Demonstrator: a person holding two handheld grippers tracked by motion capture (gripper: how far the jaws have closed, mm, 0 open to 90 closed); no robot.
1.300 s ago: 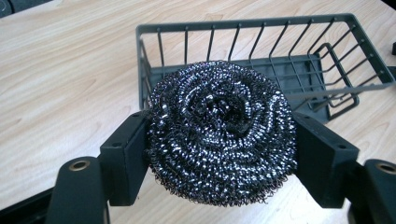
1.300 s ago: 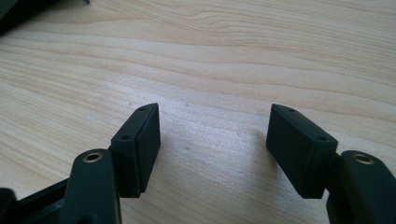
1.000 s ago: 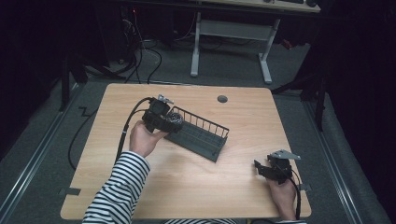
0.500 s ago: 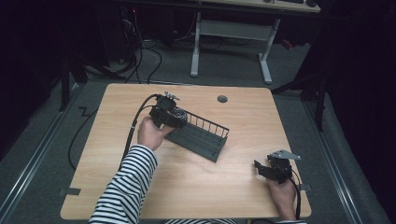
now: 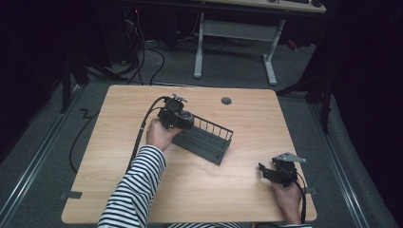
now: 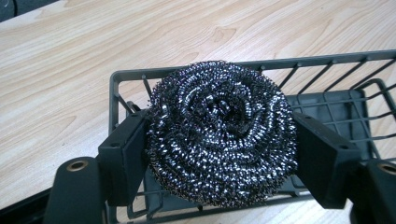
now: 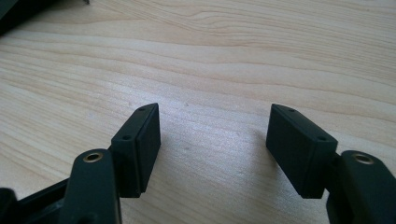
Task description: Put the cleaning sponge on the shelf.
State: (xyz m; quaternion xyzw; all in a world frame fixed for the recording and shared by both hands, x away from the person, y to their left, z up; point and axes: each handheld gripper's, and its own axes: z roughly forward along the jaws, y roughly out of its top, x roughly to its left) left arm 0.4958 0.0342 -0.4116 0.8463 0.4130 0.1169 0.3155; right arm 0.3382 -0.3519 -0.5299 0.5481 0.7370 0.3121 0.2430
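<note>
A round steel wire scourer (image 6: 222,116) sits between the pads of my left gripper (image 6: 219,156), which press on both its sides. The jaws have just been opening slightly, with the scourer still between them. The scourer hangs over the left end of a dark wire basket (image 6: 322,58). From above, the left gripper (image 5: 183,118) is over that end of the basket (image 5: 204,140), held by a hand in a striped sleeve. My right gripper (image 5: 266,171) rests near the table's front right corner. Its jaws (image 7: 212,140) stand open over bare wood with nothing between them.
The wooden table (image 5: 214,199) has a round cable hole (image 5: 226,100) at the back. A black cable (image 5: 142,128) trails from the left gripper off the left side. A desk frame (image 5: 233,33) stands on the floor beyond.
The left hand has carried the scourer a little right and down, over the basket's left end. The right gripper has stayed in place.
</note>
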